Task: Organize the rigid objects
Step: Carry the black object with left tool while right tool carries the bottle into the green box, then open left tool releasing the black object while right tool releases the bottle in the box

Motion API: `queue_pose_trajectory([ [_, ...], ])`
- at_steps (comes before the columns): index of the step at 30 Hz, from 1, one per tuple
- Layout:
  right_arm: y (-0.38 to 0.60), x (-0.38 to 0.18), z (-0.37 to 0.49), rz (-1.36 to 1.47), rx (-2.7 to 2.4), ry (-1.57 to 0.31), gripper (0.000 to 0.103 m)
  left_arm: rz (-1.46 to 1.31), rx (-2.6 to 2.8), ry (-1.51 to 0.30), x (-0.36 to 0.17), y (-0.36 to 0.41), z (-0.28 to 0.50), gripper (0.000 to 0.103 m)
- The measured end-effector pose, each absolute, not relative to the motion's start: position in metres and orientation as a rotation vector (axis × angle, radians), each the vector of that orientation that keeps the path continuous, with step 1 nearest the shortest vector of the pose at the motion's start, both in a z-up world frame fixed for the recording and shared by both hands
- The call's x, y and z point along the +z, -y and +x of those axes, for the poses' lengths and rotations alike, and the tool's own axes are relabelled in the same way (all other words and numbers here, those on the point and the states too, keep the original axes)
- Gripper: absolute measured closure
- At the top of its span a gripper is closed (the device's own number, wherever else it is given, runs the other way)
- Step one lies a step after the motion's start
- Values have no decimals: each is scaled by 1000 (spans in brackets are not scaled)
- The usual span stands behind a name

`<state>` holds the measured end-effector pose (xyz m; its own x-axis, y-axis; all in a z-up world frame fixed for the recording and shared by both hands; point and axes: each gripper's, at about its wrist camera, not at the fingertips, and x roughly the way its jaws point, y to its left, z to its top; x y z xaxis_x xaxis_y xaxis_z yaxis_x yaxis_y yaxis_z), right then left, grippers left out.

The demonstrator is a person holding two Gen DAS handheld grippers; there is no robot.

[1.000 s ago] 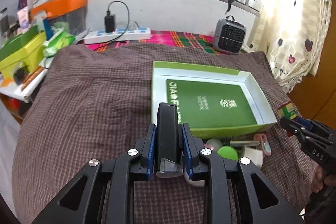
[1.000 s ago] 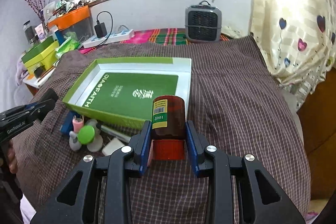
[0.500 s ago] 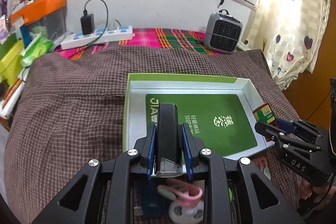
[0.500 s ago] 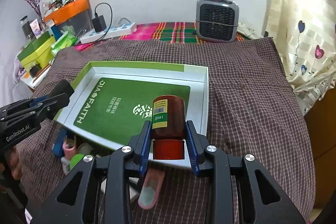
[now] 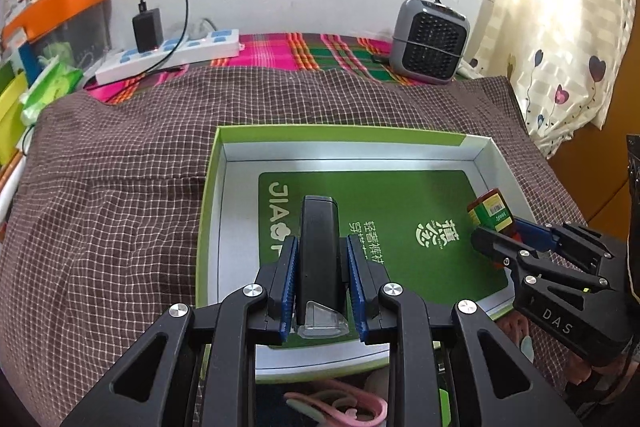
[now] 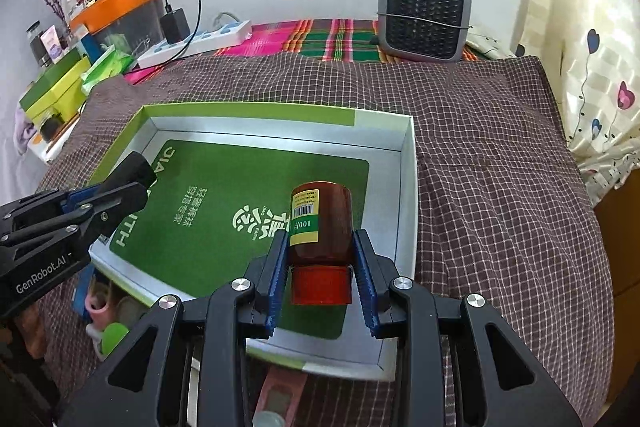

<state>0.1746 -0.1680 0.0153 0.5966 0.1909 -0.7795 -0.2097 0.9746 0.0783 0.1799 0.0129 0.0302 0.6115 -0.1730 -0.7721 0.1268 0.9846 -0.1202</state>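
Left gripper (image 5: 320, 279) is clamped tight on a slim black device (image 5: 319, 251) with a clear cap at the near end; right gripper (image 6: 320, 269) is closed partway on a brown pill bottle (image 6: 321, 223), held near its red cap (image 6: 320, 285). Both hang over the green-edged box (image 5: 480, 147) on the checked brown cloth (image 5: 112, 195), above its green card insert (image 6: 224, 211). Risks: the bottle is round and gripped low by the cap, so it likely tips or rolls off toward the box wall once released from a height; the black device sticks far out past the pads and may pivot. The two grippers sit close, so they could bump over the box. Loose pink and green bits (image 6: 108, 323) lie just beside the near wall, easy to knock. Heater (image 6: 424, 19) and power strip (image 5: 168, 53) are well apart at the back.
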Motion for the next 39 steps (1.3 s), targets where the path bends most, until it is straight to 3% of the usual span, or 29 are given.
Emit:
queue_pose_trajectory([
  [25, 159, 9, 175, -64, 219, -888, 70, -35, -167, -910, 22, -10, 182, 81],
  [30, 160, 9, 175, -46, 222, -886, 70, -37, -165, -913, 23, -9, 181, 76],
  [32, 160, 9, 174, -46, 225, -885, 67, -37, -163, -910, 25, -10, 179, 70],
  [39, 160, 13, 168, -28, 229, -869, 56, -55, -171, -908, 28, -12, 174, 65],
])
